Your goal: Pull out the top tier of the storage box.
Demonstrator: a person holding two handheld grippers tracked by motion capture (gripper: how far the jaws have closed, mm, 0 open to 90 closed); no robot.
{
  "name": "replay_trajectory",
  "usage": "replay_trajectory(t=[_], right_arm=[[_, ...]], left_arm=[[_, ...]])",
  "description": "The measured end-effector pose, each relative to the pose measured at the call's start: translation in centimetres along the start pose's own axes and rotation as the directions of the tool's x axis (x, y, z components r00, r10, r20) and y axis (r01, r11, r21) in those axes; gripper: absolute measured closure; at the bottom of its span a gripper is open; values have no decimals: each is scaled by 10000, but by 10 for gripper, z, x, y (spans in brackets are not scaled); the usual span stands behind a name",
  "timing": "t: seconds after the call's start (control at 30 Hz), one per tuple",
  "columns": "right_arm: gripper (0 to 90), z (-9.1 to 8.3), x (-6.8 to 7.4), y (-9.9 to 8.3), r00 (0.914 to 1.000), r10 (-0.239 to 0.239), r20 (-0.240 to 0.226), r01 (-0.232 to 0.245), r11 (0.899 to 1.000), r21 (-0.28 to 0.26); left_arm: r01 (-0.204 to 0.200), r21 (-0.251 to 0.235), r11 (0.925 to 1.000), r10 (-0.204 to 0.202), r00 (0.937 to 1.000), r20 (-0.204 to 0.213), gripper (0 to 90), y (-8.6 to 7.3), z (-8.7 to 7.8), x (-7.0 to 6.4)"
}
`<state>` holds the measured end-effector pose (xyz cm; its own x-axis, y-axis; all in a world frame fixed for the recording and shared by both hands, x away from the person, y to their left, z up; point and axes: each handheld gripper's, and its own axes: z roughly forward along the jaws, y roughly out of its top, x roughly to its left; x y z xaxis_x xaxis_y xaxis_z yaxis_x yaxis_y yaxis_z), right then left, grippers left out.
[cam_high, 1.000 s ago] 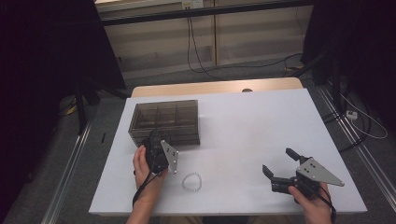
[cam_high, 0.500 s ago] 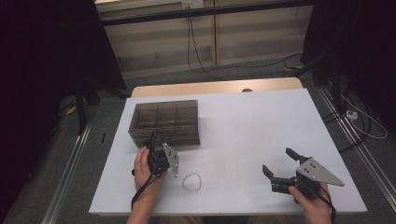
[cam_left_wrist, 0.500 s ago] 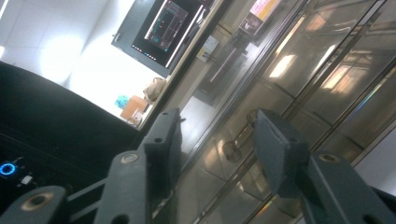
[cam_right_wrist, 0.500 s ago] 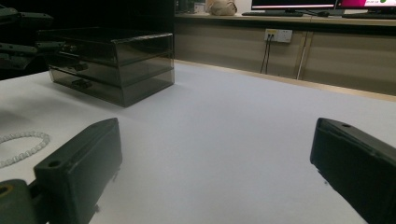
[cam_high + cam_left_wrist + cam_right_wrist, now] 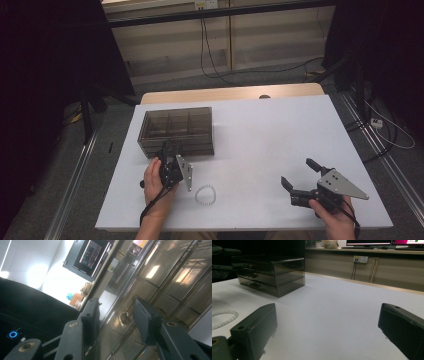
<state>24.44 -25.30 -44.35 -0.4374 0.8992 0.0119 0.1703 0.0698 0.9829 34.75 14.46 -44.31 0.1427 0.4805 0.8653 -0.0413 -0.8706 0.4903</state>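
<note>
While the left claw (image 5: 170, 148) sits at the front face of the smoked-plastic drawer box (image 5: 177, 130), the step in hand looks like opening one of its drawers so the white bead bracelet (image 5: 205, 194) can go in. From the near edge of the desk (image 5: 260, 130), the right claw (image 5: 298, 173) rests at about five o'clock, held low, jaws spread wide and empty, pointing toward ten o'clock at the box. In the right gripper view the white bead bracelet lies at the left edge, the drawer box stands beyond it, and two drawer fronts with small handles show through the dark wall.

The bracelet lies at about seven o'clock on the desk, just beside the left hand (image 5: 152, 181) and well apart from the right claw. Farther on, the left claw (image 5: 116, 315) is tilted steeply upward; its own view looks past both jaws at glossy panels, with a moderate gap between them and nothing held.

To do this well, I judge the left claw needs to tip down until its jaws frame a drawer handle, then close on it narrowly and pull straight toward six o'clock. The box looks light, so it may slide with the pull; steadying its top or far side with the right claw would help. Keep the pull clear of the bracelet.
</note>
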Motion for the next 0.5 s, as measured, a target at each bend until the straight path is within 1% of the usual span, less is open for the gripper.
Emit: replay_trajectory(t=[0.13,0.37,0.4,0.43,0.47,0.5], right_arm=[[16,0,0,0,10000,-8,8,8,10000,-3],[16,0,-1,1,10000,-25,23,25,10000,-7],[16,0,-1,0,10000,-27,33,27,10000,7],[16,0,-1,0,10000,-27,33,27,10000,7],[16,0,-1,0,10000,-29,31,28,10000,7],[16,0,-1,1,10000,-41,34,41,10000,17]], left_arm=[[-13,-31,10000,13,10000,-4,562,-1,0,-1],[-254,48,9997,254,9997,2,565,-2,1,-3],[-377,97,9992,377,9993,10,573,-2,1,-3],[-311,51,9995,311,9995,35,573,-3,1,-4],[-421,107,9991,421,9991,13,578,-2,1,-4],[-430,36,9991,430,9991,12,586,-3,1,-5]])
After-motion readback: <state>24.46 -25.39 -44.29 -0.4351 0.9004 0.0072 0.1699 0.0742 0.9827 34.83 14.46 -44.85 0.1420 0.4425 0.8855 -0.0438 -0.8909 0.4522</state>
